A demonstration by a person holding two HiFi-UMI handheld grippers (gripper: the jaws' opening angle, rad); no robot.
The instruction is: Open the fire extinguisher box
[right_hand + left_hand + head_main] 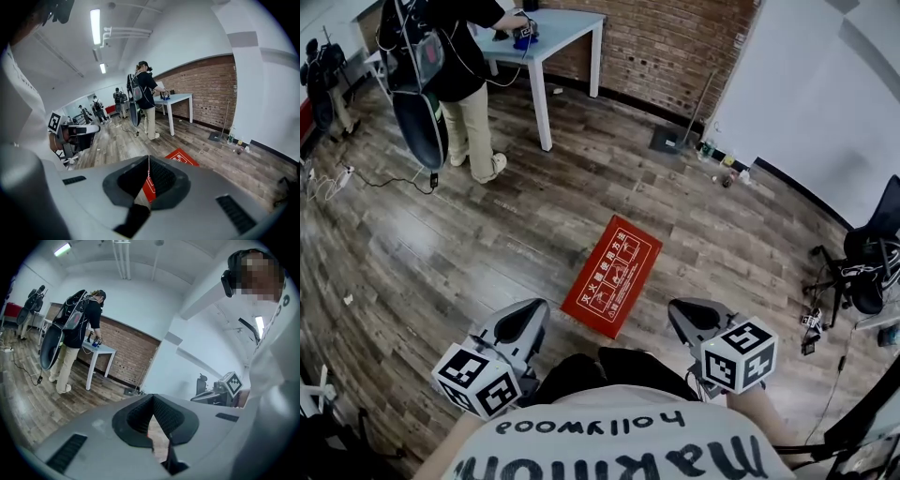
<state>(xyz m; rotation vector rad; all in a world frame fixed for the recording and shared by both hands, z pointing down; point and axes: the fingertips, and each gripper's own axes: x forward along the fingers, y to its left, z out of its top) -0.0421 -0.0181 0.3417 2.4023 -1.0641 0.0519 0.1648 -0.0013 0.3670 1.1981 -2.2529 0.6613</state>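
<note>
The fingers (168, 416) of the left gripper (152, 398) are clenched tip to tip with nothing between them. The right gripper (149, 160) is closed the same way, also empty. Both are held close to the person's body at the bottom of the head view, the left gripper (528, 319) at lower left and the right gripper (692, 317) at lower right, both aimed forward.

Ahead of them and between them, near the middle of that view, the red fire extinguisher box (614, 274) lies flat on the wooden floor (441, 244), printed face up and shut. Its long axis runs on a slant from lower left to upper right. The near short end falls in the gap between the two grippers, a little closer in the picture to the left one. From the right gripper the box (182, 157) shows just beyond the finger tips and slightly to the right. Neither gripper touches it. I'd say both have to come down and forward to reach it.
</note>
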